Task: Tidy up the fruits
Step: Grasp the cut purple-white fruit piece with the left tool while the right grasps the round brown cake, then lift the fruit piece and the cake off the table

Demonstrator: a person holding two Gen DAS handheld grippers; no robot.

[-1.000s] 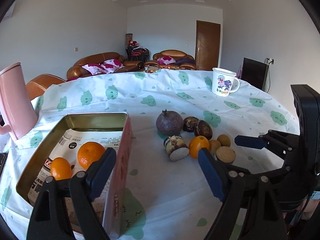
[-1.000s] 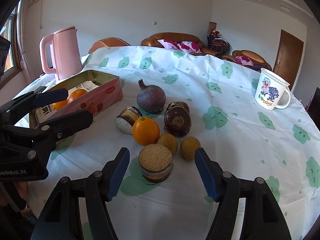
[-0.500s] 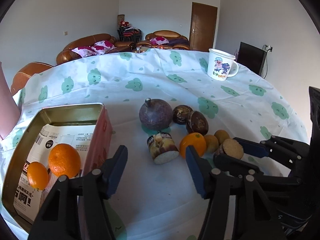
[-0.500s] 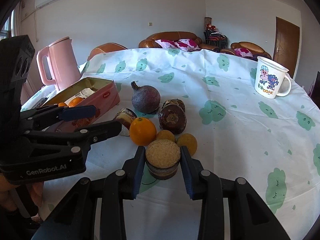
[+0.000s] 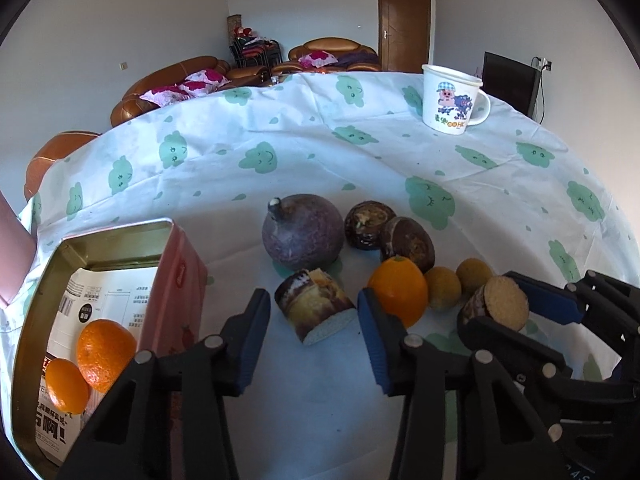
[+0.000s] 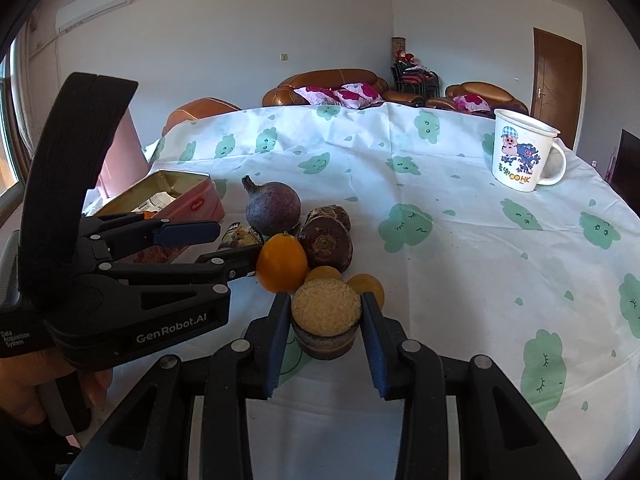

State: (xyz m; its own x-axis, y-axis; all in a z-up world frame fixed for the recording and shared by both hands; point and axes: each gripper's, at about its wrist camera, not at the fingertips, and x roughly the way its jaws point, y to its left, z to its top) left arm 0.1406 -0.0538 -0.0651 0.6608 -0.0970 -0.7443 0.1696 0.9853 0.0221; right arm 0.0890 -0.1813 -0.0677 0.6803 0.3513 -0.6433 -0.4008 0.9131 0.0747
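Right tongs (image 6: 325, 320) clamped on short brown cut-topped fruit stub (image 6: 325, 322) standing on table (image 6: 460, 264); left tongs (image 5: 313, 320) open astride striped cut fruit chunk (image 5: 316, 306), long axis slanting across the gap.

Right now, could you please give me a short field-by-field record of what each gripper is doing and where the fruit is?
right gripper: shut on the cut cylinder piece
left gripper: open, fingers on either side of the cut brown piece
pink tin: two oranges inside
loose pile: purple fruit, orange
mug: upright, far side
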